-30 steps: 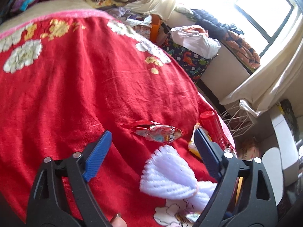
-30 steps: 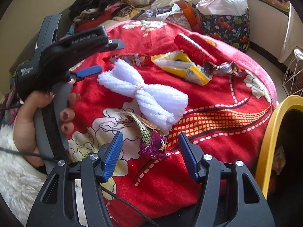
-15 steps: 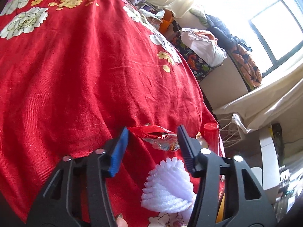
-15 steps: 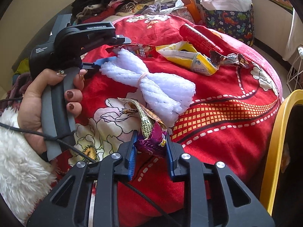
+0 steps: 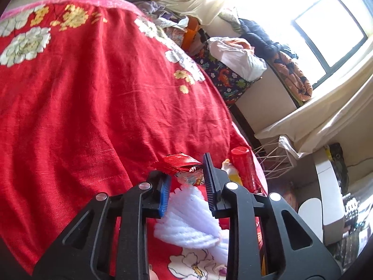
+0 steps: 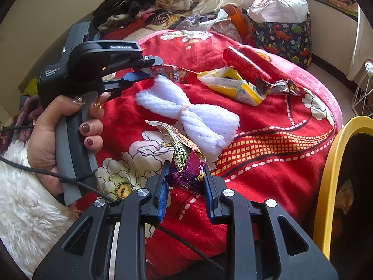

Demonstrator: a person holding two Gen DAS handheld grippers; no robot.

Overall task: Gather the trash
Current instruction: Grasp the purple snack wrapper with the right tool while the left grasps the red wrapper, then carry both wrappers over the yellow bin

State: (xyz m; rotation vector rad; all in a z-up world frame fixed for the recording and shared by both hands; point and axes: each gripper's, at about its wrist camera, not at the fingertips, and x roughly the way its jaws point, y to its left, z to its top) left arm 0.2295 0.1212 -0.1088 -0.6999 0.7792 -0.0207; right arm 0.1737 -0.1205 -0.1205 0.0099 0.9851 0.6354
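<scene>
A red flowered bedspread carries the trash. My left gripper reaches over a white fluffy bundle. Its jaws are closing on a red snack wrapper, whose end sits between the pads. The right wrist view shows the same left gripper in a hand, nipping the red wrapper. My right gripper is shut on a crumpled purple wrapper, with a green-gold strip trailing up from it. A yellow packet, a red tube and a dark foil wrapper lie farther back.
A yellow-rimmed bin stands at the bed's right edge. A dinosaur-print bag stuffed with cloth sits on the floor beyond the bed. Clothes are piled at the bed's far end. A white wire rack stands by the curtain.
The left jaws went from wide apart to narrow around the red wrapper. The right jaws closed on the purple wrapper, which now sits pinched and slightly raised.
</scene>
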